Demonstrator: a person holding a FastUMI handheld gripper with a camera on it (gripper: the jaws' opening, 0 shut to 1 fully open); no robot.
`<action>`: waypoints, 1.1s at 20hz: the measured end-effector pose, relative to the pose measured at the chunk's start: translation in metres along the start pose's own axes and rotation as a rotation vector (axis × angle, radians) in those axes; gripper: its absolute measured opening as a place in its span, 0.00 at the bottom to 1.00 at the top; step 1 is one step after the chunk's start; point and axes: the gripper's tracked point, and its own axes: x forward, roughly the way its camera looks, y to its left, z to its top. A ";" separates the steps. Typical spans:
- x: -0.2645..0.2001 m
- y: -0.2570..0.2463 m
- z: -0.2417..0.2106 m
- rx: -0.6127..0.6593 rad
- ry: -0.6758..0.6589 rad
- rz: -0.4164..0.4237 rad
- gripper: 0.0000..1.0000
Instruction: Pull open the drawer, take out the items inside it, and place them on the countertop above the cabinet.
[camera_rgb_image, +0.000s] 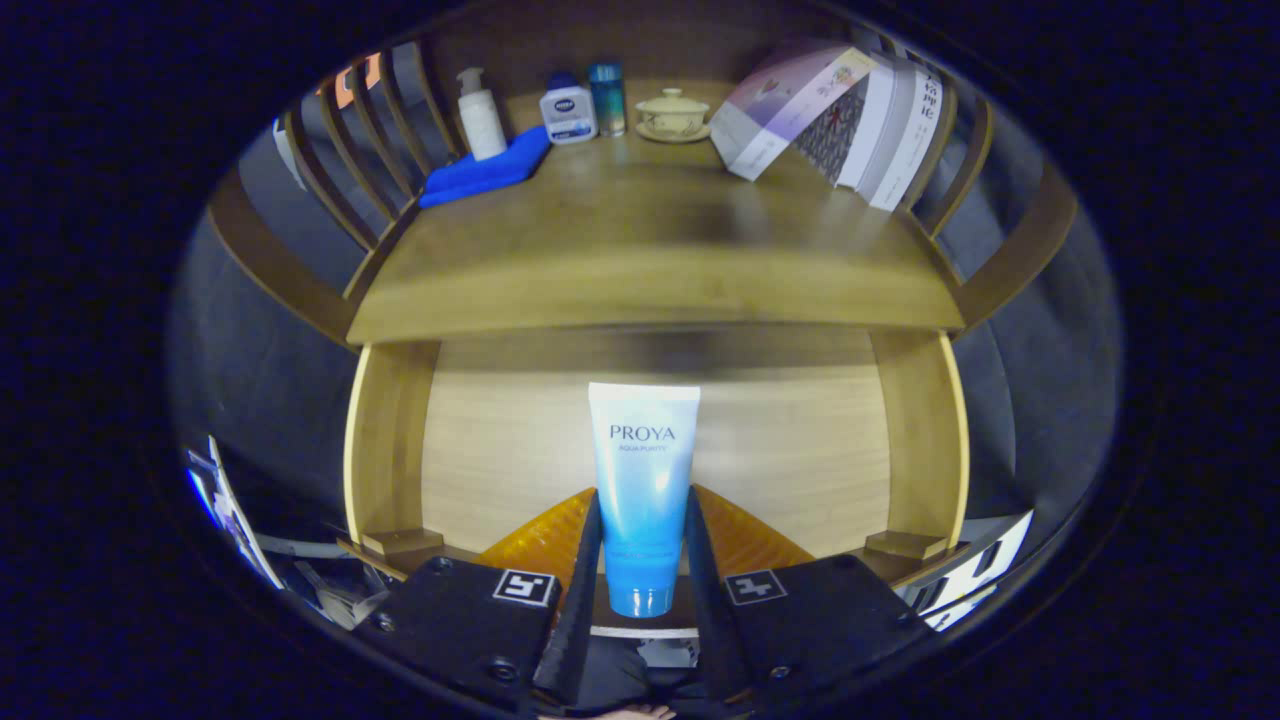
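- Gripper view: gripper closed snug on the blue tube, both fingers pressing its sides near the cap end, crimped end pointing away.
- Tube is held up over the open drawer, below the countertop.
- Step in hand, as I judge it: lift tube out & carry up to the top.
- Do it well: keep the squeeze steady, raise enough to clear the front lip of the countertop before moving fwd.
- Aim for the bare wood mid-top, clear of blue cloth, bottles, lidded cup & books.
- Set tube flat, then let go.
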 end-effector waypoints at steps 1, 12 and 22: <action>-0.004 -0.001 0.009 0.005 -0.009 -0.004 0.48; -0.005 0.007 0.105 0.010 -0.023 -0.007 0.48; 0.048 0.002 0.145 0.033 0.063 -0.036 0.48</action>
